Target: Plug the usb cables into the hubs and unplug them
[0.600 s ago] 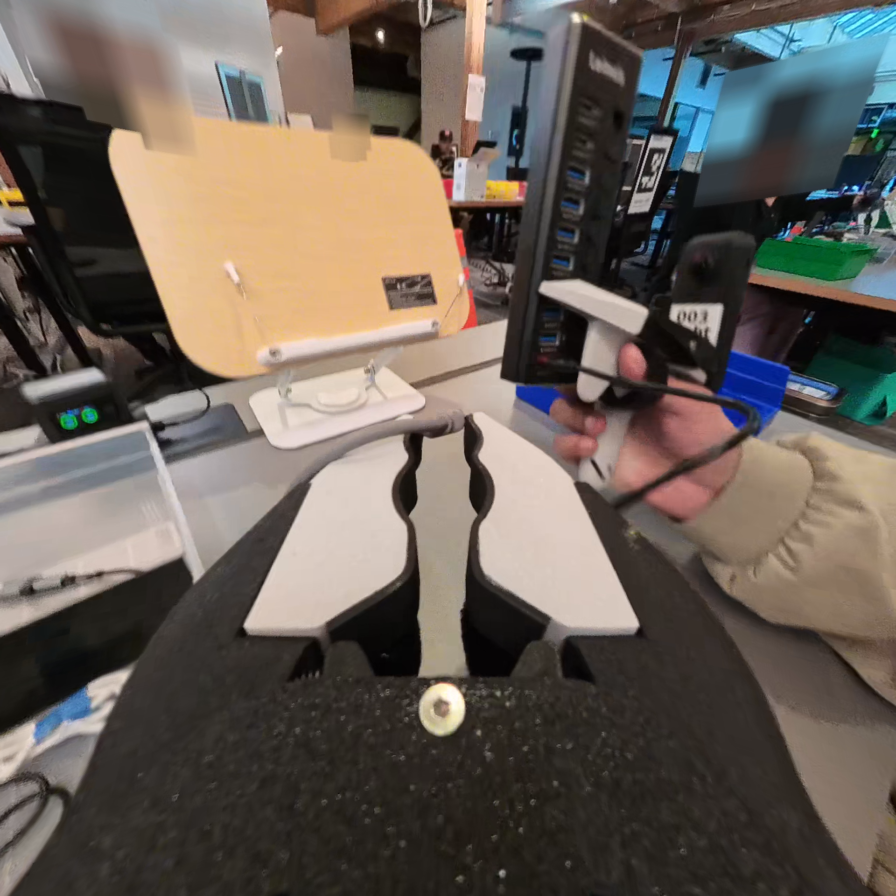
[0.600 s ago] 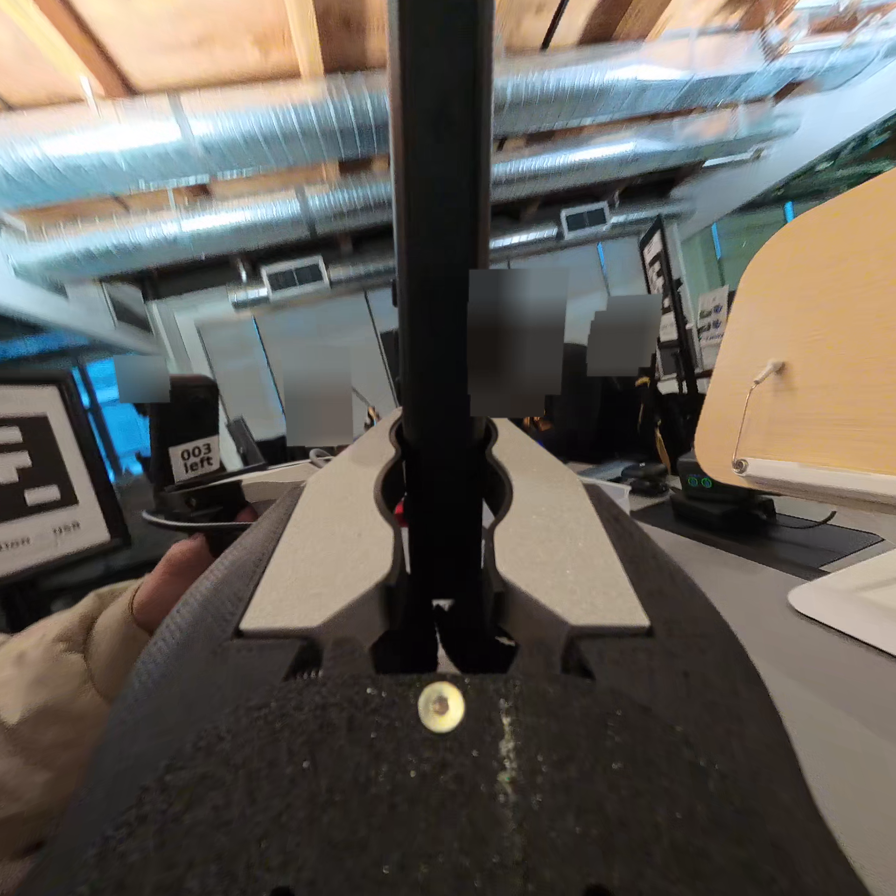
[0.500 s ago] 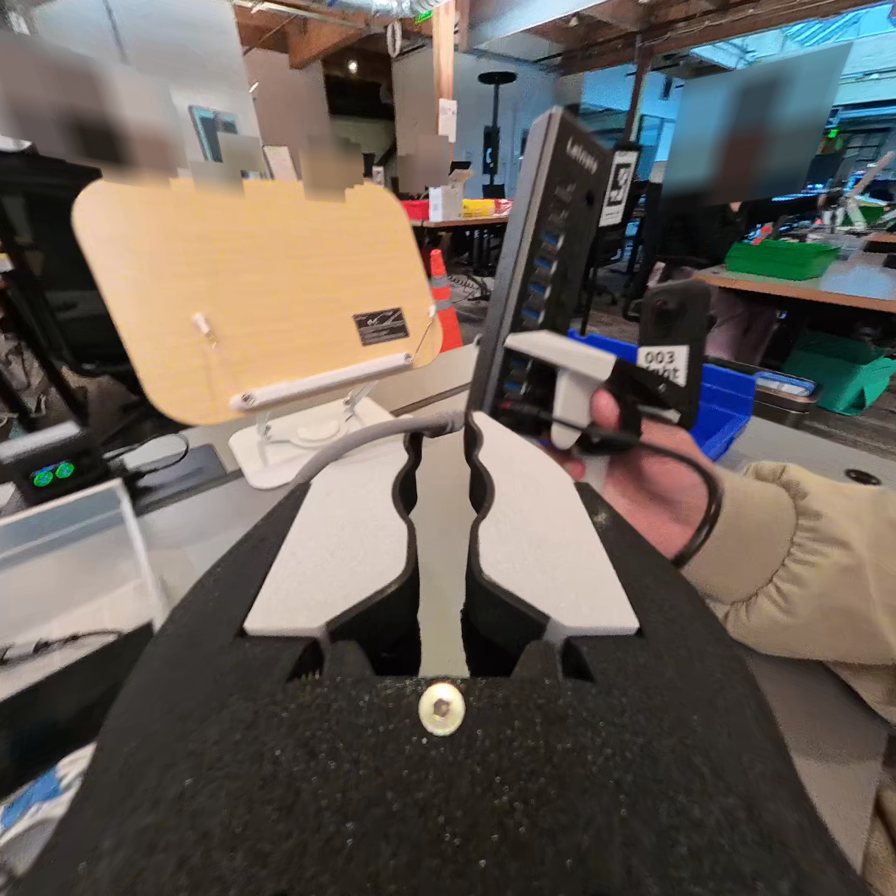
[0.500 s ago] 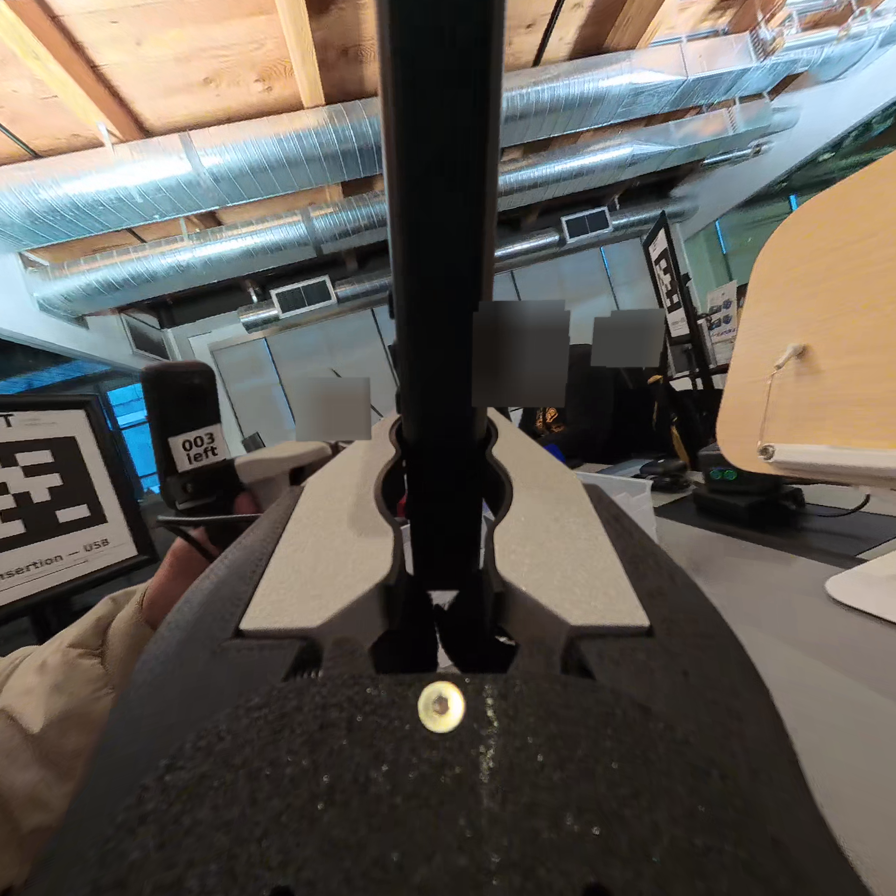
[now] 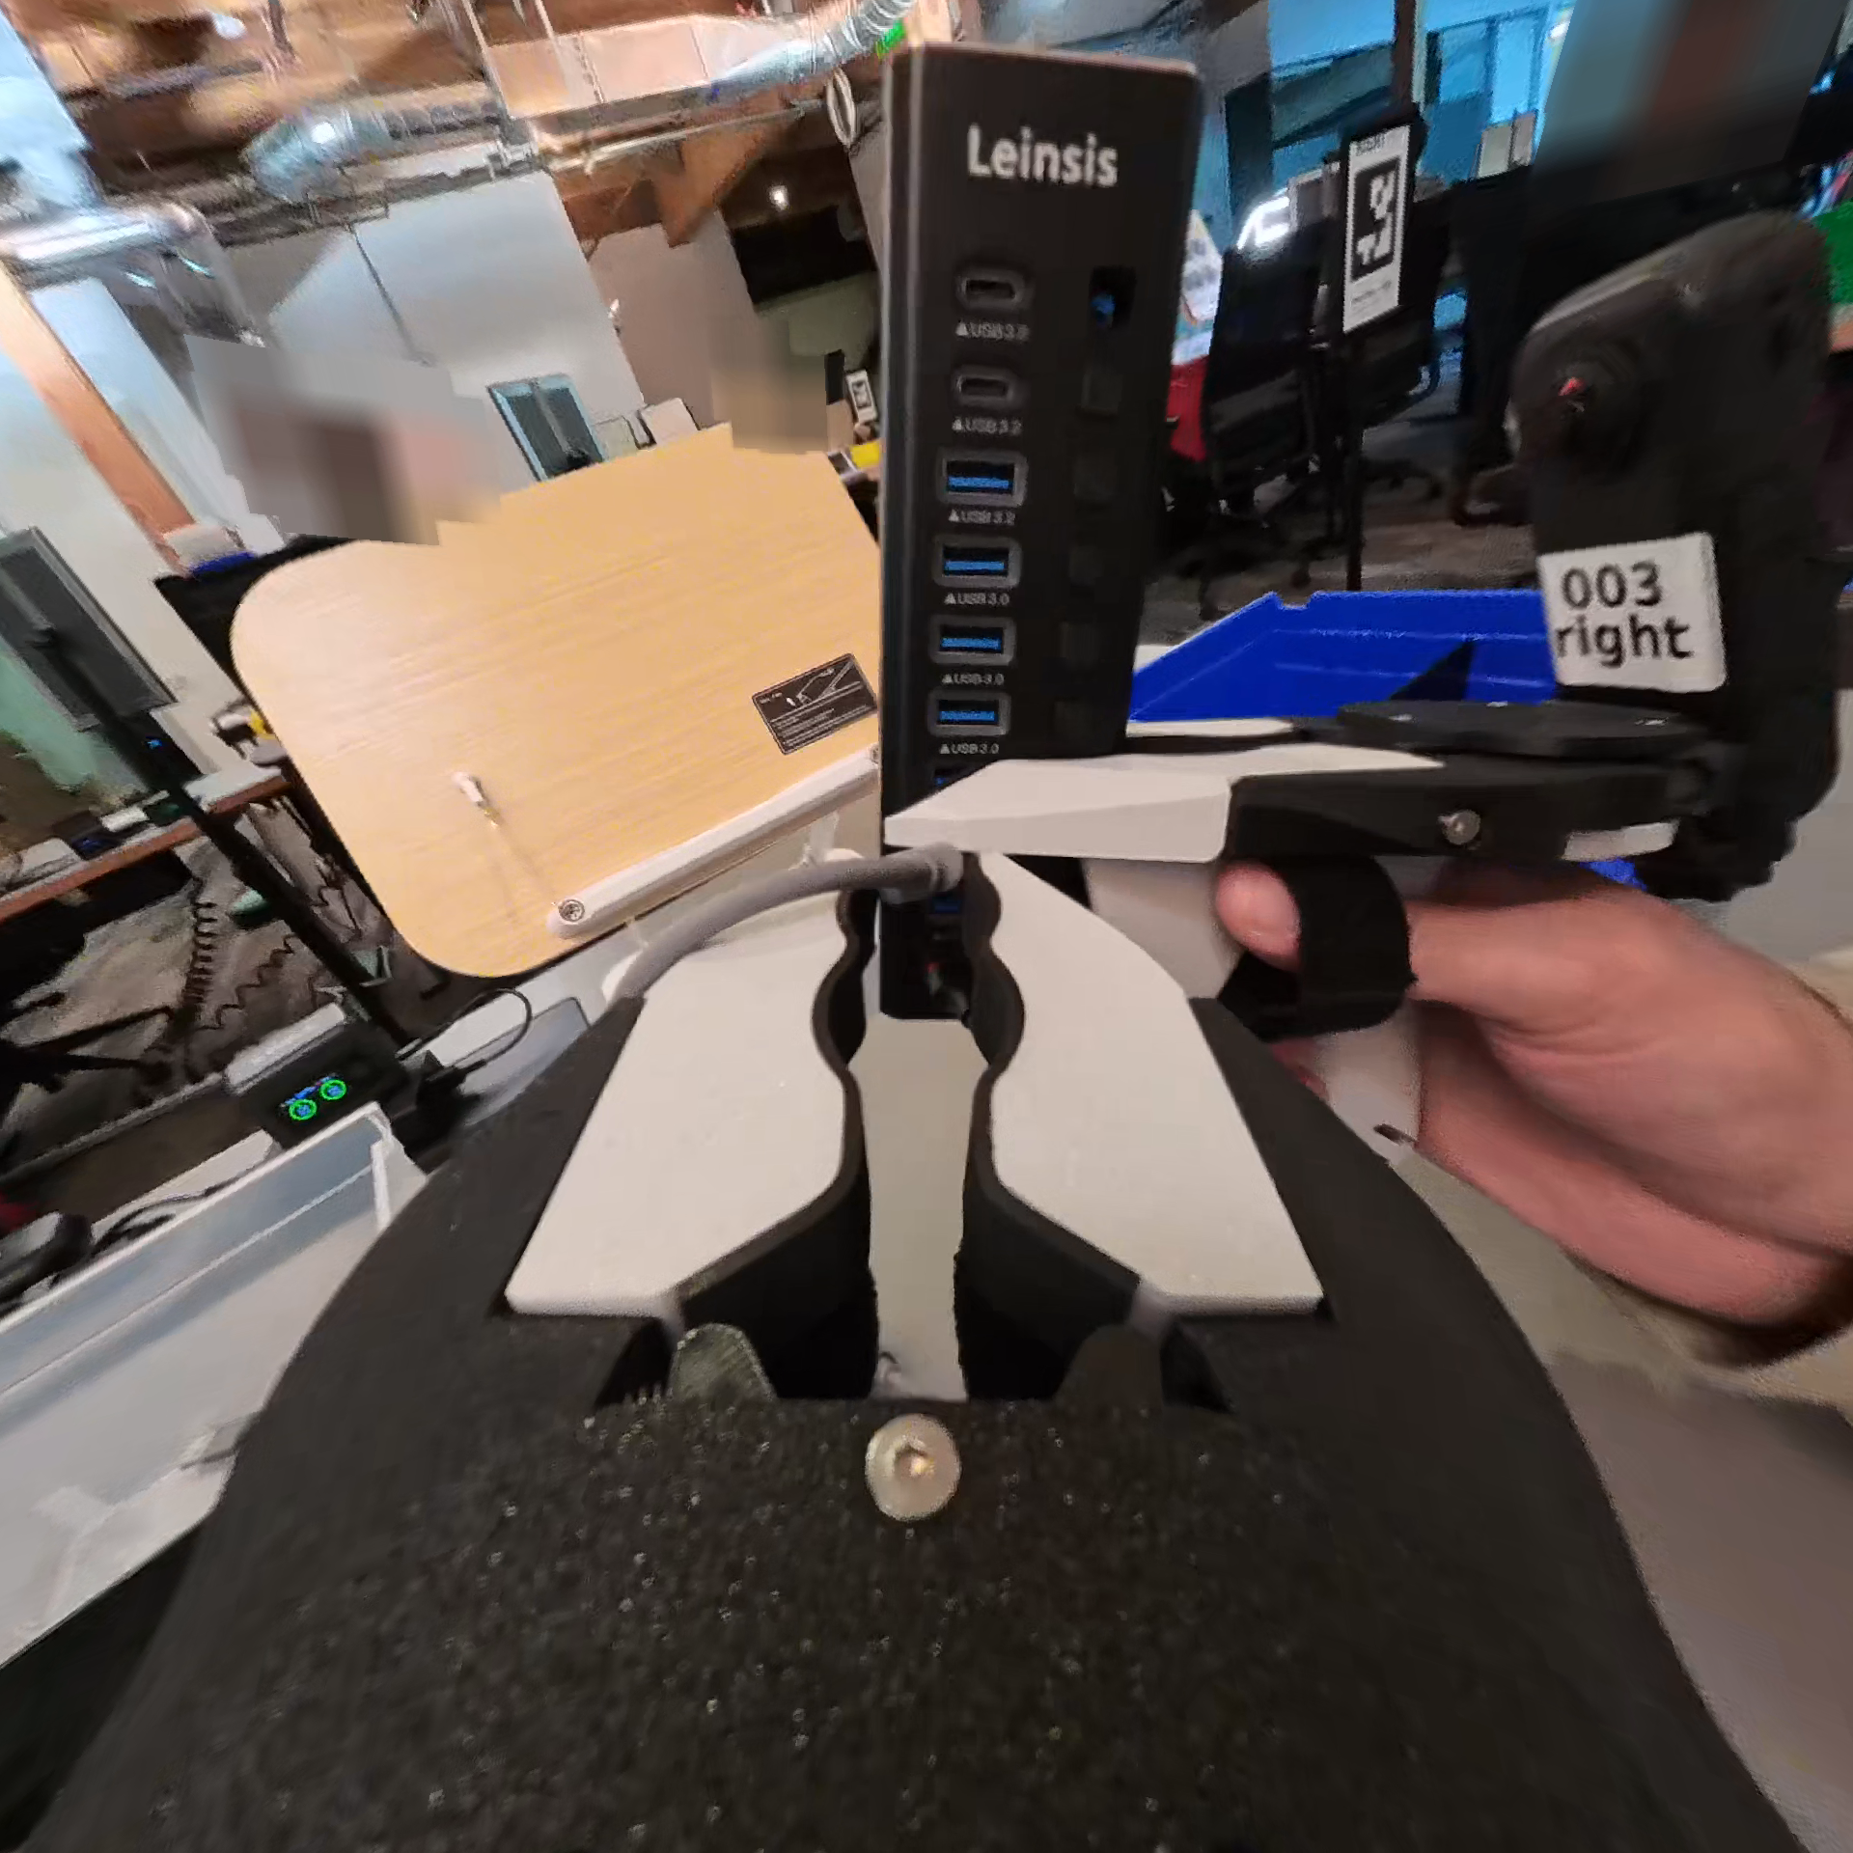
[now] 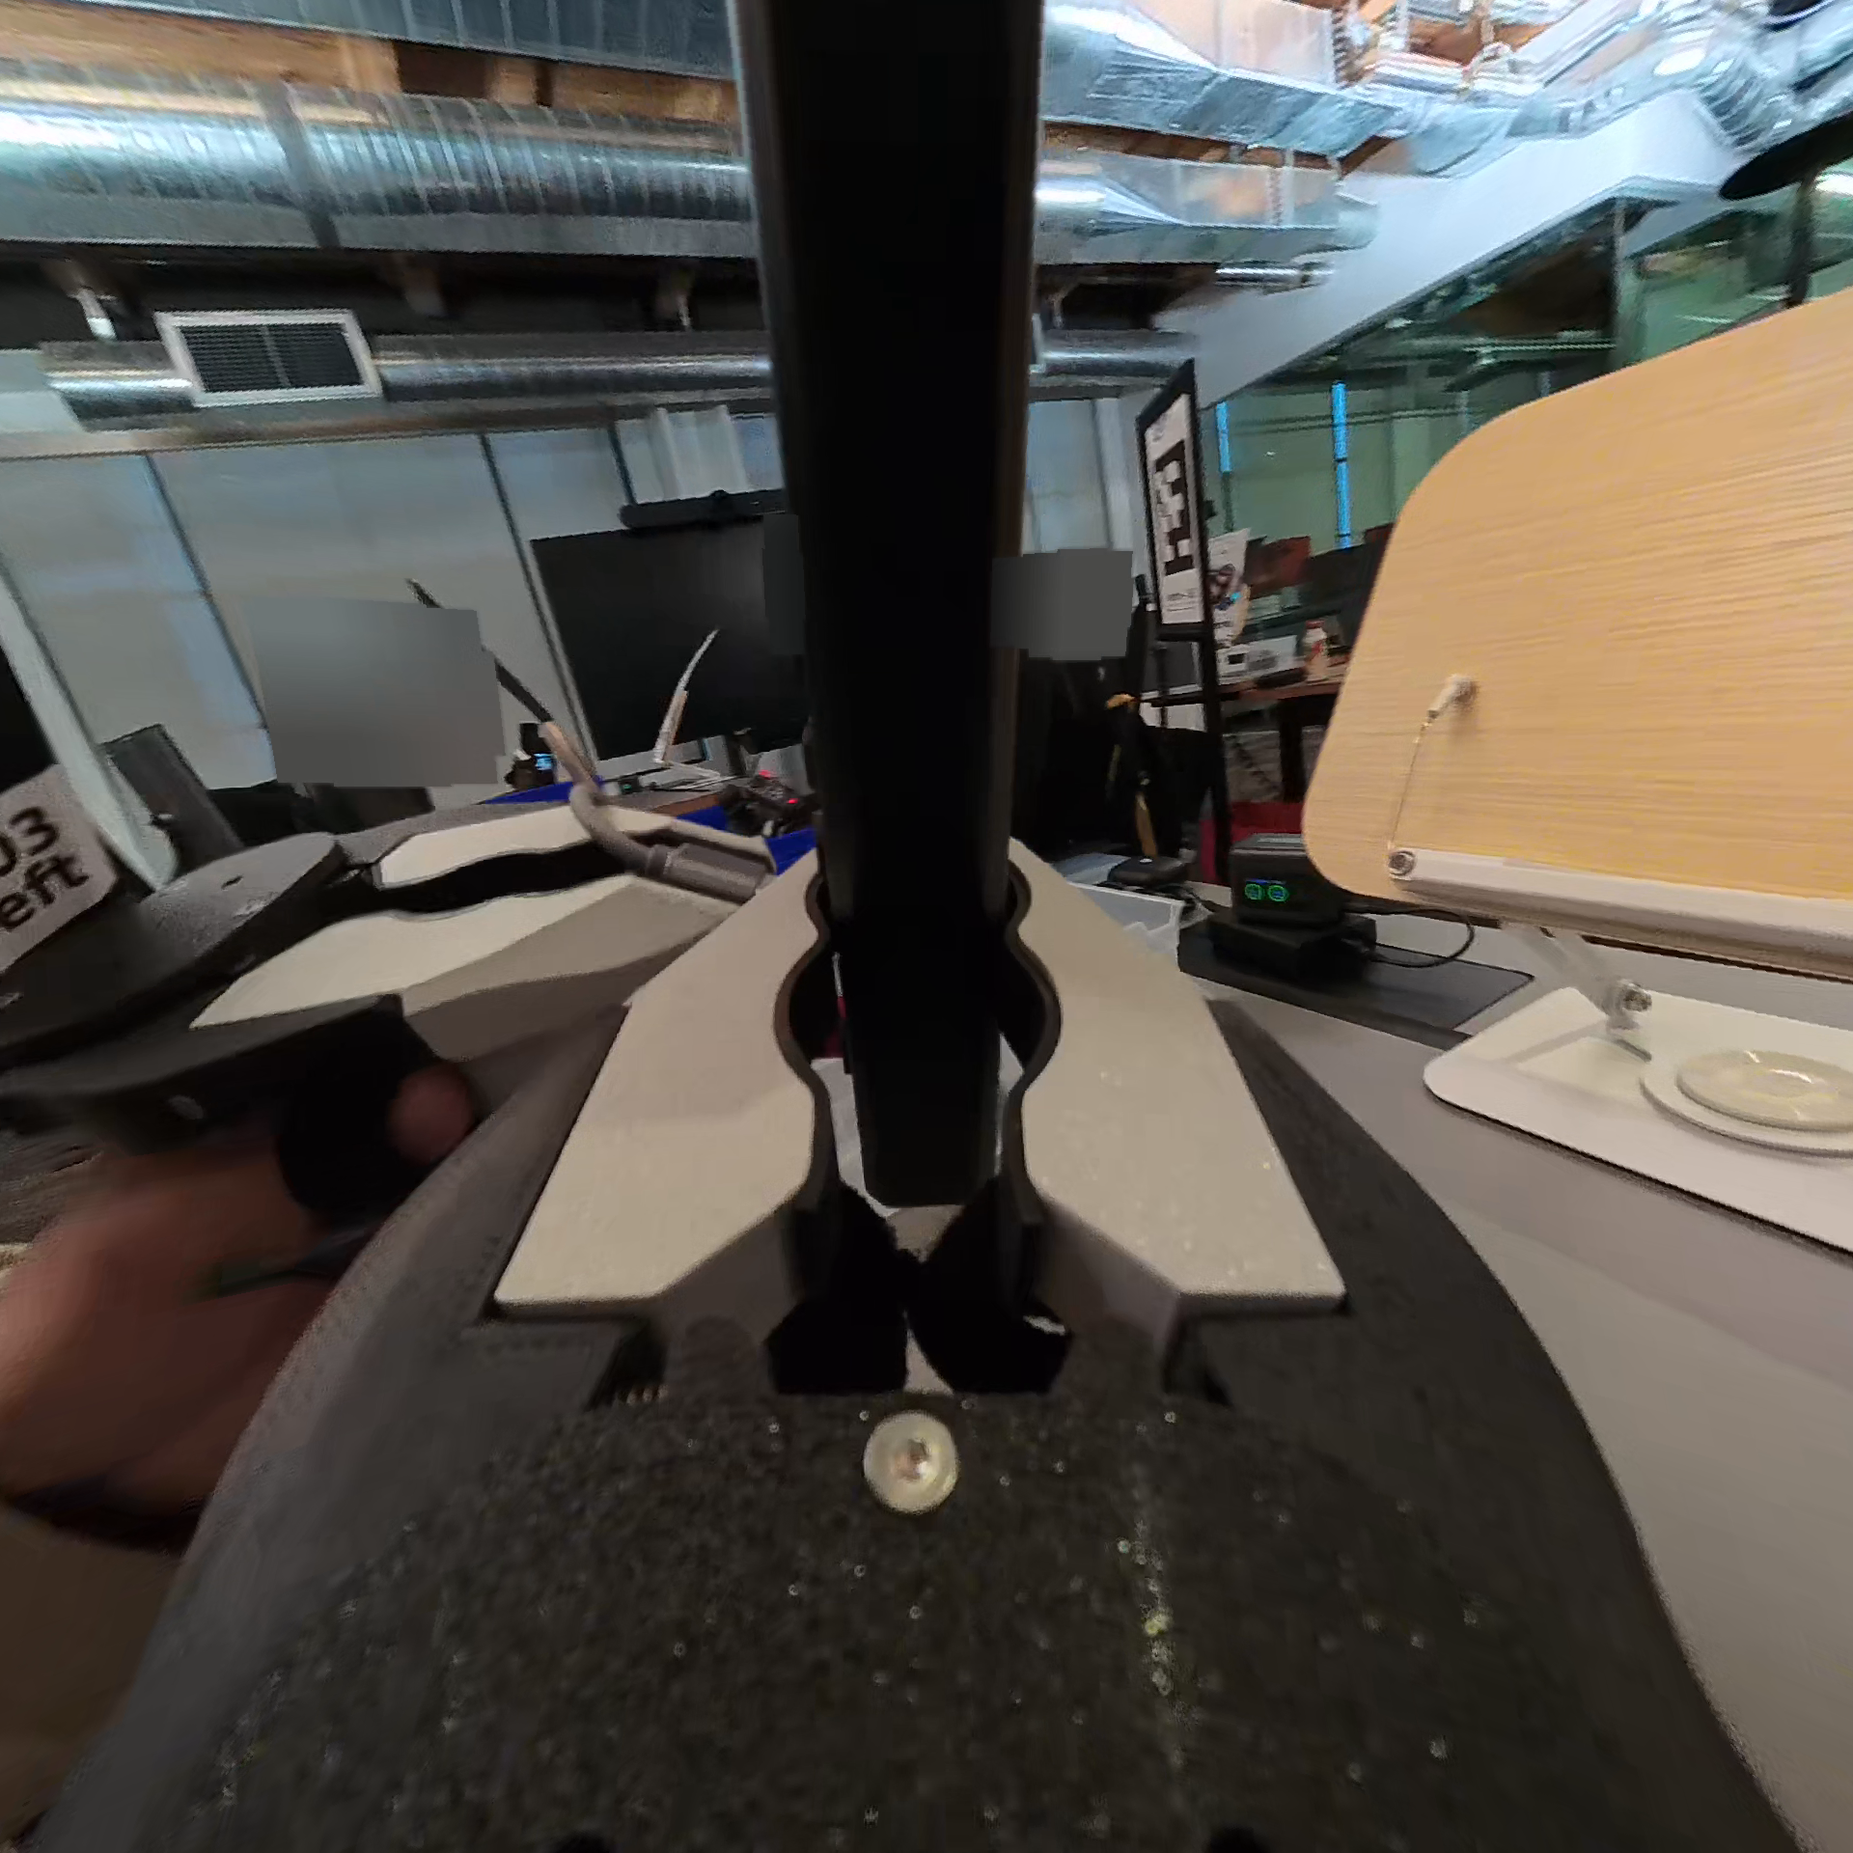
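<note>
The black USB hub is held upright above the table, clamped near its lower end by the right gripper. Its port face is shown only in the left wrist view; a plain dark side is seen from the right. At the hub's lowest ports, the grey cable plug is pinched at the tips of the nearly closed left gripper.
</note>
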Demonstrator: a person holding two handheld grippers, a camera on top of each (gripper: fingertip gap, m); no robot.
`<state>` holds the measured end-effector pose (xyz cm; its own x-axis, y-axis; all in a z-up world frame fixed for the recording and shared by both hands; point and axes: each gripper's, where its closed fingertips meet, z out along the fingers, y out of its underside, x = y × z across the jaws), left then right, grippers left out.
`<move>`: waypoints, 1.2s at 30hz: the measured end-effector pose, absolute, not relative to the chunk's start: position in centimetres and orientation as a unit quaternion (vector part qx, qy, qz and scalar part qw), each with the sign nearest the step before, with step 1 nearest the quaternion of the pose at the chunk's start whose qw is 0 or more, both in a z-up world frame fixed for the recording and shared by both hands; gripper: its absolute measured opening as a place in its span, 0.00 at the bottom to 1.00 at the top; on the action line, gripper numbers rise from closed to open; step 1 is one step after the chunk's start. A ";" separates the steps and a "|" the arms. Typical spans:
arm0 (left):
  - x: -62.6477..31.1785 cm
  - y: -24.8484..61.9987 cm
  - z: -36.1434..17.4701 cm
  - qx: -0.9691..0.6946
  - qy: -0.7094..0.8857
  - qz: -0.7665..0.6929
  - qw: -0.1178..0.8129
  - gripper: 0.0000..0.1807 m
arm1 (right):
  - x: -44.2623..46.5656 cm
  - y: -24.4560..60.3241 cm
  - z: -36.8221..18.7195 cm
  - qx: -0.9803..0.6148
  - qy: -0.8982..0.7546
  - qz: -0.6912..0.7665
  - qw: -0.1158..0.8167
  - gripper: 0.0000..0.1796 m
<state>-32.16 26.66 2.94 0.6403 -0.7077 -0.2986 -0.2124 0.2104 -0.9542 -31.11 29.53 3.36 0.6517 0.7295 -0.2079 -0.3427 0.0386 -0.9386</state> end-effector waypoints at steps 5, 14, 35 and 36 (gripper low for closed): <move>-31.6 26.4 2.0 -0.598 0.383 -0.172 0.683 0.09 | -31.2 29.7 2.8 -0.587 -0.142 0.399 0.690 0.15; -31.5 24.2 1.6 -0.549 0.415 -0.091 0.720 0.09 | -31.0 30.1 1.8 -0.592 -0.128 0.407 0.684 0.15; -35.1 23.6 -5.7 -0.614 0.408 -0.199 0.646 0.09 | -21.4 32.2 -16.6 -0.923 -0.304 0.056 0.229 0.15; -35.0 23.5 -5.8 -0.613 0.411 -0.209 0.642 0.09 | -21.3 32.0 -17.3 -0.926 -0.306 0.050 0.214 0.15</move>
